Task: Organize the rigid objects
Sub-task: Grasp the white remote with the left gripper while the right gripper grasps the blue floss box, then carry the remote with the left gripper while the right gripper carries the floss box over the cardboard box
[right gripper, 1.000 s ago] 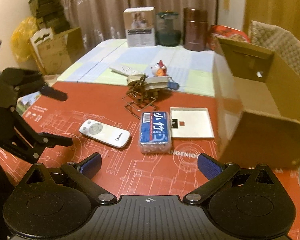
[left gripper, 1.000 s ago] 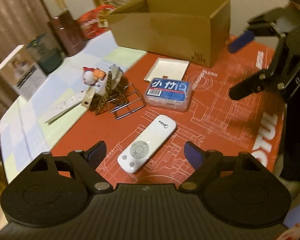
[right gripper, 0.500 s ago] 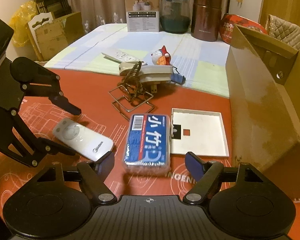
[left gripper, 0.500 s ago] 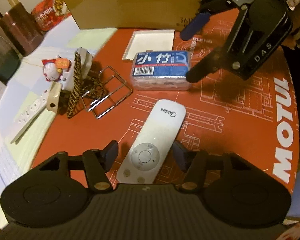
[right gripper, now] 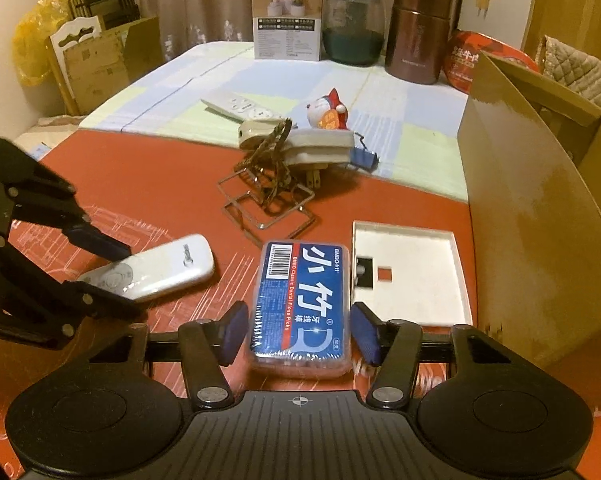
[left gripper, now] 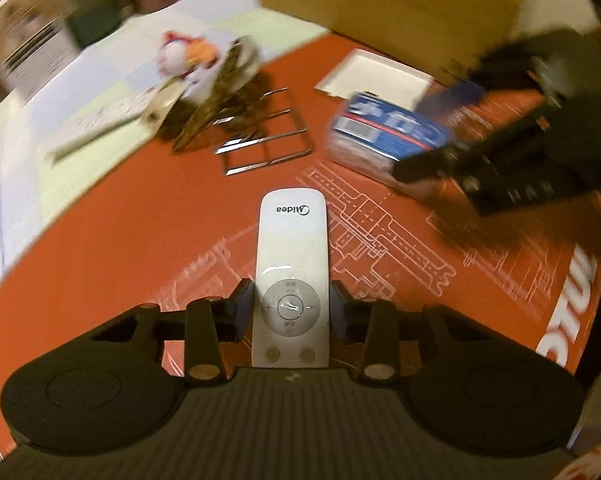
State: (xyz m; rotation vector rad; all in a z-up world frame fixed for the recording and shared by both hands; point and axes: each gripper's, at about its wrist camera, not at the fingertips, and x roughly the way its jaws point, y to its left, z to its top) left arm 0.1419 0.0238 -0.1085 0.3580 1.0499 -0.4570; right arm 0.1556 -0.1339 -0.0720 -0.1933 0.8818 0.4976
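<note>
White remote [left gripper: 290,280] sits low centre in the left wrist view, left gripper [left gripper: 291,308] closing on its sides, pads about touching. Floss pick box [right gripper: 300,306] low centre in the right wrist view, right gripper [right gripper: 298,332] closing, small gaps remain. Let both seat before lifting toward the cardboard box [right gripper: 540,220], right.

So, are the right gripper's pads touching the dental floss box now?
Apart. The right wrist view shows the closing right gripper straddling the dental floss box, red mat visible between each pad and the box.
</note>
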